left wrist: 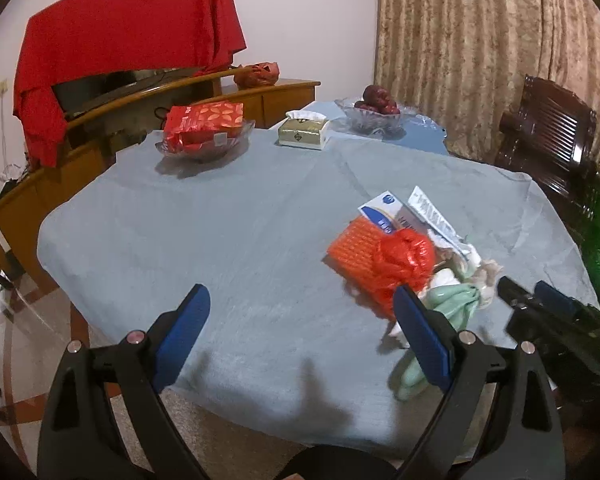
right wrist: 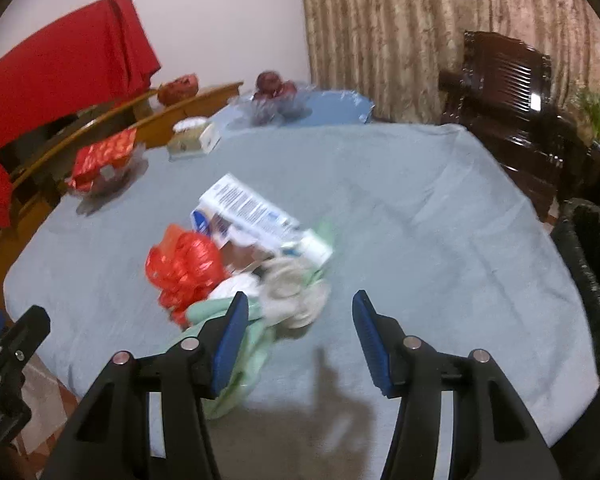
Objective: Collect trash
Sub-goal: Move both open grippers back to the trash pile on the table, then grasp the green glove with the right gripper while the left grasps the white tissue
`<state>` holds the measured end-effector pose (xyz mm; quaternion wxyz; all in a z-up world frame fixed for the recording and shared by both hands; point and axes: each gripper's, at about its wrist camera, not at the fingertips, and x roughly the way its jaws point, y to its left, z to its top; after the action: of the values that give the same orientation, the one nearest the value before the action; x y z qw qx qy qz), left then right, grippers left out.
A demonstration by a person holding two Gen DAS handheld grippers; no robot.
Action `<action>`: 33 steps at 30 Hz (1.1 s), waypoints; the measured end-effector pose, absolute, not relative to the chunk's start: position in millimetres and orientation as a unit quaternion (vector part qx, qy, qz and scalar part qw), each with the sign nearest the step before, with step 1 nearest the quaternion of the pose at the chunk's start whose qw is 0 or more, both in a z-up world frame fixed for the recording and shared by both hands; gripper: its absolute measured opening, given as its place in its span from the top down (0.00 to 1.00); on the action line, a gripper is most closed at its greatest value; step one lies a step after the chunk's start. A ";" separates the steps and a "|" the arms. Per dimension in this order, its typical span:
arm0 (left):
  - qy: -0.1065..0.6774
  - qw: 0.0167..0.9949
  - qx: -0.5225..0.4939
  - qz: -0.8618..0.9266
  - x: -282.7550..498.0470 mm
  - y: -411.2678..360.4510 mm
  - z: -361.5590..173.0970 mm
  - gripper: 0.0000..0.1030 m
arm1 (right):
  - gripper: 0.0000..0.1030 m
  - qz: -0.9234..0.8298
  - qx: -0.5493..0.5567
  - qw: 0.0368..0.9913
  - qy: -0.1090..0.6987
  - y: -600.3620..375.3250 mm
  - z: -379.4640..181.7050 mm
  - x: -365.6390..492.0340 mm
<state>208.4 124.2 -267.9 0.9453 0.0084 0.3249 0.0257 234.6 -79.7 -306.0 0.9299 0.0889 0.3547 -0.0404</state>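
Observation:
A heap of trash lies on the grey-blue tablecloth (left wrist: pixel 220 240): a crumpled red plastic bag (left wrist: pixel 404 258), an orange flat pack (left wrist: pixel 352 248), a white and blue carton (left wrist: pixel 384 210), a pale green cloth (left wrist: pixel 452 304) and crumpled tissue (left wrist: pixel 486 270). The right wrist view shows the red bag (right wrist: pixel 186 268), the carton (right wrist: pixel 252 208), the green cloth (right wrist: pixel 244 352) and the tissue (right wrist: pixel 296 292). My left gripper (left wrist: pixel 300 312) is open and empty, left of the heap. My right gripper (right wrist: pixel 300 312) is open and empty, just before the heap; it also shows in the left wrist view (left wrist: pixel 540 300).
At the far side of the table stand a glass bowl with red packets (left wrist: pixel 204 132), a tissue box (left wrist: pixel 304 132) and a glass bowl of dark red fruit (left wrist: pixel 376 112). A black lined bin (right wrist: pixel 592 280) stands right of the table. A dark wooden chair (right wrist: pixel 508 100) stands behind.

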 end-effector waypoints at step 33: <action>0.353 0.935 0.015 -0.040 240.7 38.0 -307.5 0.21 | 0.99 -0.034 0.106 0.935 0.336 -185.6 -285.7 243.1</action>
<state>240.7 38.0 -307.5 0.9346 0.0155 0.3532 -0.0403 243.1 -185.6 -285.7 0.9353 0.1063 0.3359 -0.0338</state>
